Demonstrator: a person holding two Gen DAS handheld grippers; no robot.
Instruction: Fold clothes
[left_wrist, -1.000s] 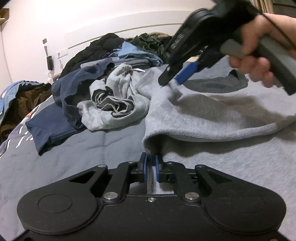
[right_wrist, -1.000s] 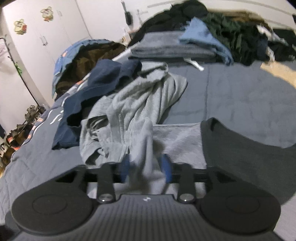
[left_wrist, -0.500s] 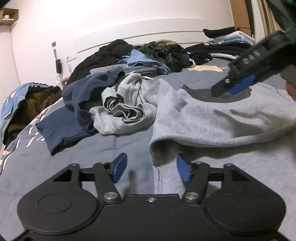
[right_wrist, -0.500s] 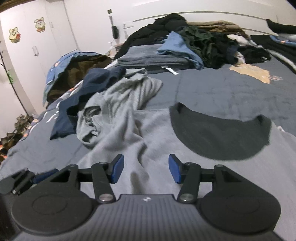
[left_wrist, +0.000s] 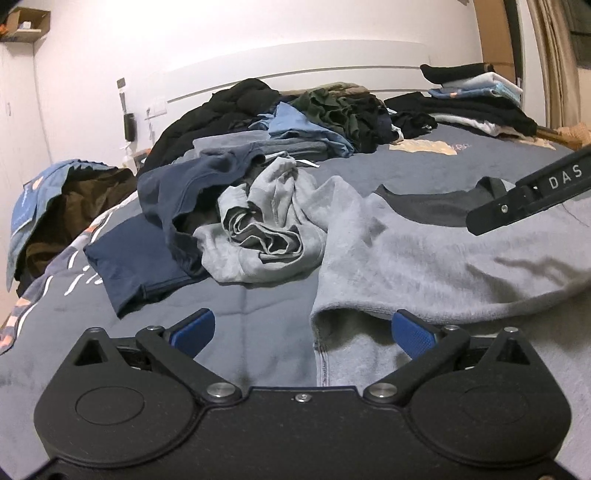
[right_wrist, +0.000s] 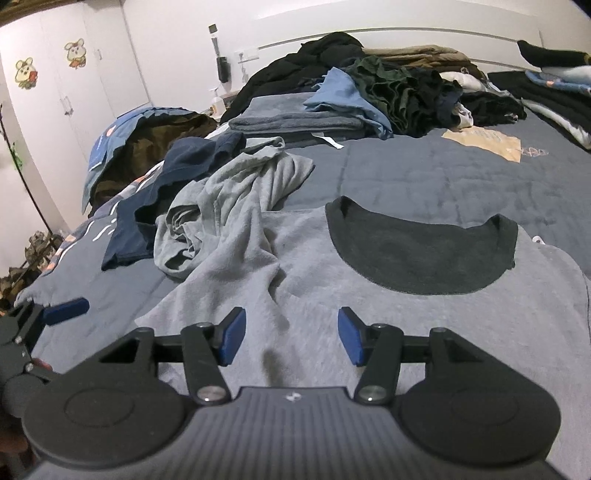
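A bedroom with white walls and a wide bed under a blue-grey cover serves as the worktable.

In the left wrist view, the left gripper has its jaws opening, now very wide, pressing on nothing; the folded side edge of the grey sweatshirt lies loose between them on the cover. A crumpled grey garment and a navy garment sit just beyond, a heap of dark unfolded clothes lies near the headboard, and a few folded stacks rest at far right.

In the right wrist view, the right gripper hovers over the sweatshirt's body, jaws about half apart and empty. The dark collar patch faces up; the left sleeve is bunched.

My judgement: one side fold is laid, so this garment is partly done, and most of the pile is left.
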